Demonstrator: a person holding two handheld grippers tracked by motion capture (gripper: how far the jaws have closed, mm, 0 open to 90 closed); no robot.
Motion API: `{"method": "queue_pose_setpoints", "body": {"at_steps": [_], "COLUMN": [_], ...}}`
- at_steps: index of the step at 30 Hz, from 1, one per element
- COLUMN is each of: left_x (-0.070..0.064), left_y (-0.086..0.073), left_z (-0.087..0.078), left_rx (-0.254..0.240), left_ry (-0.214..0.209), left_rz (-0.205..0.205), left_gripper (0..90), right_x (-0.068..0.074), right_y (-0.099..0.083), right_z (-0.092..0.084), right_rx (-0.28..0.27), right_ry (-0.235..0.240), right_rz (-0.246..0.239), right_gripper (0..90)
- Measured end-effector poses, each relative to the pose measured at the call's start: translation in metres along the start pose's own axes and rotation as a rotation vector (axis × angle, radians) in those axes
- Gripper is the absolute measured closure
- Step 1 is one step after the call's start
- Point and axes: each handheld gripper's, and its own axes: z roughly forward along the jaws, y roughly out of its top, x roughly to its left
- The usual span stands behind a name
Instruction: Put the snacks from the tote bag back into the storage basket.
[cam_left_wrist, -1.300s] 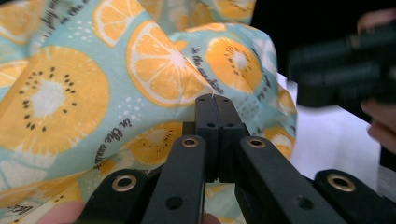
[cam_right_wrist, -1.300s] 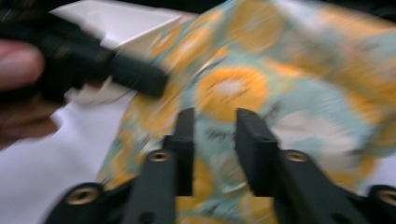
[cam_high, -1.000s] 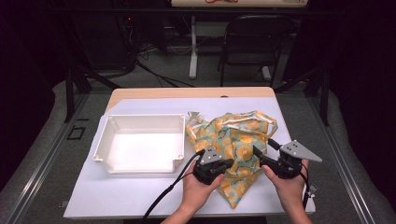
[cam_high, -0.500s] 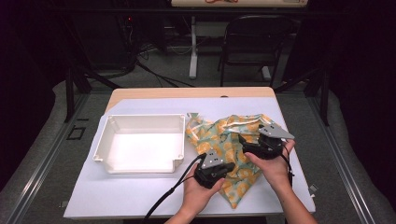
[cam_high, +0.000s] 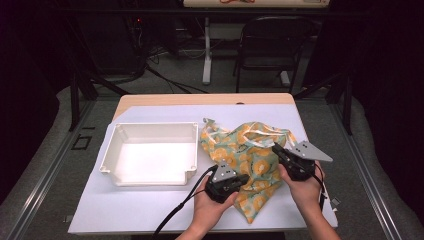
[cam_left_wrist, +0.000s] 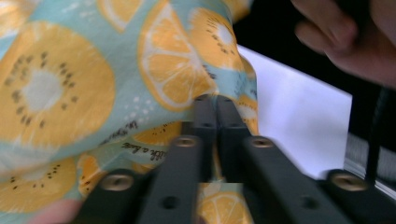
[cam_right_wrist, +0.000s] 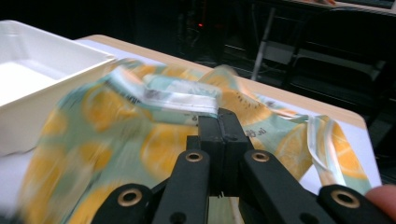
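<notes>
A crumpled cloth (cam_high: 250, 150), pale blue with orange and kiwi slices, lies on the table to the right of a white tray (cam_high: 150, 126). My left gripper (cam_high: 246, 179) grips the cloth's near edge. In the left gripper view its jaws (cam_left_wrist: 215, 100) have just eased open a touch, with cloth (cam_left_wrist: 93, 70) still pinched between them. My right gripper (cam_high: 274, 146) is at the cloth's right side. Its jaws (cam_right_wrist: 219, 114) have just closed on a pale hem of the cloth (cam_right_wrist: 116, 116). The person's other hand (cam_left_wrist: 345, 42) shows beyond the cloth.
The tray (cam_right_wrist: 46, 56) is empty and stands close to the cloth's left edge. The white table sheet (cam_high: 150, 210) lies bare in front of the tray. Beyond the far edge stand a dark chair (cam_high: 270, 45) and a desk leg (cam_high: 206, 50).
The right gripper reached left over the cloth with open jaws, shut, and has drawn back a little to the right. The left gripper stayed in place on the cloth.
</notes>
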Motion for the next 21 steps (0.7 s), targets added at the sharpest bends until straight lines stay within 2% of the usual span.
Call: {"method": "queue_pose_setpoints", "body": {"at_steps": [1,2,3,4,6,8,11,12,13,14,15,16,17,20,21], "left_x": [0.001,0.002,0.003,0.001,0.001,0.000,0.002,0.002,0.003,0.001,0.001,-0.003,-0.004,-0.007,-0.007], "left_y": [0.001,0.002,0.003,0.005,0.010,0.013,0.020,0.022,0.025,0.027,0.029,0.031,0.033,0.035,0.034], "left_z": [-0.003,-0.007,-0.011,-0.015,-0.022,-0.027,-0.032,-0.031,-0.030,-0.028,-0.025,-0.020,-0.016,-0.007,-0.004], "left_rx": [-0.018,-0.037,-0.053,-0.083,-0.111,-0.155,-0.194,-0.203,-0.202,-0.201,-0.185,-0.166,-0.149,-0.109,-0.095], "left_ry": [0.006,0.017,0.012,0.040,0.059,0.101,0.106,0.128,0.109,0.123,0.100,0.130,0.124,0.123,0.122], "left_rz": [-0.012,-0.023,-0.031,-0.036,-0.029,-0.027,-0.030,-0.037,-0.036,-0.034,-0.015,0.012,0.038,0.063,0.064], "left_gripper": [84.0,78.0,74.0,71.2,60.3,52.8,38.5,35.1,31.2,27.3,24.6,22.8,22.1,24.6,31.7], "right_x": [0.000,0.001,0.002,0.001,0.002,0.002,0.004,0.004,0.006,0.008,0.010,0.012,0.013,0.014,0.014], "right_y": [0.000,-0.003,-0.006,-0.009,-0.015,-0.020,-0.026,-0.027,-0.028,-0.029,-0.030,-0.031,-0.032,-0.033,-0.034], "right_z": [0.000,-0.006,-0.013,-0.019,-0.028,-0.036,-0.044,-0.046,-0.047,-0.048,-0.048,-0.049,-0.050,-0.051,-0.051], "right_rx": [0.000,-0.001,-0.002,0.006,0.009,0.021,0.027,0.027,0.032,0.041,0.047,0.052,0.053,0.055,0.050], "right_ry": [0.000,0.003,0.009,0.017,0.021,0.029,0.030,0.041,0.048,0.057,0.067,0.072,0.081,0.092,0.098], "right_rz": [0.000,0.003,0.002,-0.002,0.009,0.009,0.004,0.006,0.007,0.005,0.003,-0.001,-0.001,0.001,0.006], "right_gripper": [90.0,90.0,90.0,90.0,90.0,90.0,90.0,90.0,90.0,90.0,90.0,90.0,90.0,90.0,90.0]}}
